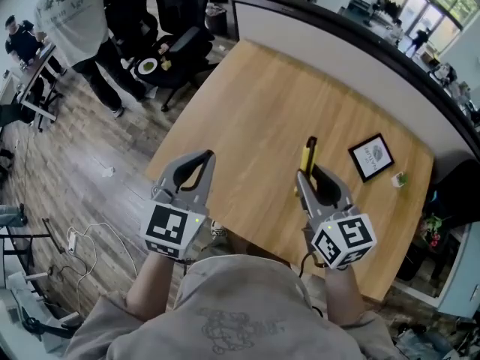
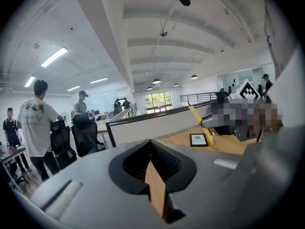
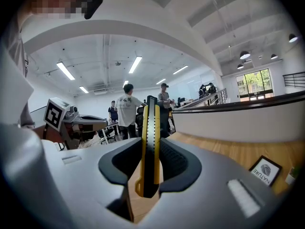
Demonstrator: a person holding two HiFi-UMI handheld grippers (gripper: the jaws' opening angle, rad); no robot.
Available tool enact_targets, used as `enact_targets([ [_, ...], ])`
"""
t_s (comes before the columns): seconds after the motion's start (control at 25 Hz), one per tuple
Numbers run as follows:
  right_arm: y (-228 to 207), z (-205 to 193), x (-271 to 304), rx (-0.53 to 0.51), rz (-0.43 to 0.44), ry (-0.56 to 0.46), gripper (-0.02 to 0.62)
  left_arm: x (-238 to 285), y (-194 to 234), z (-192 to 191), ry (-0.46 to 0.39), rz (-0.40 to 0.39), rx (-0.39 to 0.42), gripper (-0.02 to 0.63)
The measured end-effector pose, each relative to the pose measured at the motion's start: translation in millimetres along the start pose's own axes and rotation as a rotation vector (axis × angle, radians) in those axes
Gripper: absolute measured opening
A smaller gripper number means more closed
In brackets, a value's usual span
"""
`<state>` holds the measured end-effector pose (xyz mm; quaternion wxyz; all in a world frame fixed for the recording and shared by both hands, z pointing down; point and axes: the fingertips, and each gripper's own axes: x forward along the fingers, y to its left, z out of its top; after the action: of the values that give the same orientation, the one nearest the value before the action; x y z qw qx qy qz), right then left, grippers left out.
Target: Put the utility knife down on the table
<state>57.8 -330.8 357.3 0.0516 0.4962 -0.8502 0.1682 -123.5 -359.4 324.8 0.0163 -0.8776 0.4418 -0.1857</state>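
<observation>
A yellow and black utility knife (image 1: 309,154) is clamped between the jaws of my right gripper (image 1: 307,174), which is shut on it. The knife points away from me over the wooden table (image 1: 255,103). In the right gripper view the knife (image 3: 149,137) stands upright in the right gripper (image 3: 150,151) and sticks out well past the fingertips. My left gripper (image 1: 208,155) hovers at the table's near left edge, shut with nothing in it. Only a thin slit shows between the jaws of the left gripper (image 2: 151,146). From there the knife (image 2: 200,122) shows at the right.
A black-framed picture (image 1: 371,157) lies on the table to the right of the knife, with a small green thing (image 1: 400,178) beside it. A white partition wall (image 1: 352,51) runs along the table's far side. Office chairs (image 1: 176,36), a standing person (image 1: 75,21) and floor cables (image 1: 82,238) are at the left.
</observation>
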Motion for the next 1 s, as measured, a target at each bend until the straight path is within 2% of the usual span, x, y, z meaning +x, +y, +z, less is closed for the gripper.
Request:
enact_targets([
  [0.2, 4.4, -12.0, 21.7, -0.074, -0.072, 0.048, 0.123, 18.4, 16.3, -20.8, 0.026, -0.051, -0.009, 0.002],
  [0.44, 10.7, -33.2, 65.0, -0.045, -0.086, 0.109, 0.123, 39.5, 44.0, -53.1, 0.078, -0.094, -0.035, 0.002],
  [0.56, 6.8, -49.1, 89.8, -0.054, -0.105, 0.158, 0.123, 50.4, 53.9, -66.8, 0.093, -0.131, -0.089, 0.002],
  [0.68, 0.1, -71.2, 117.7, -0.059, -0.123, 0.213, 0.123, 65.3, 65.3, -84.6, 0.122, -0.146, -0.114, 0.002],
  [1.0, -20.4, -151.6, 175.2, 0.028, -0.150, 0.386, 0.123, 99.5, 79.8, -138.7, 0.219, -0.186, -0.133, 0.002],
])
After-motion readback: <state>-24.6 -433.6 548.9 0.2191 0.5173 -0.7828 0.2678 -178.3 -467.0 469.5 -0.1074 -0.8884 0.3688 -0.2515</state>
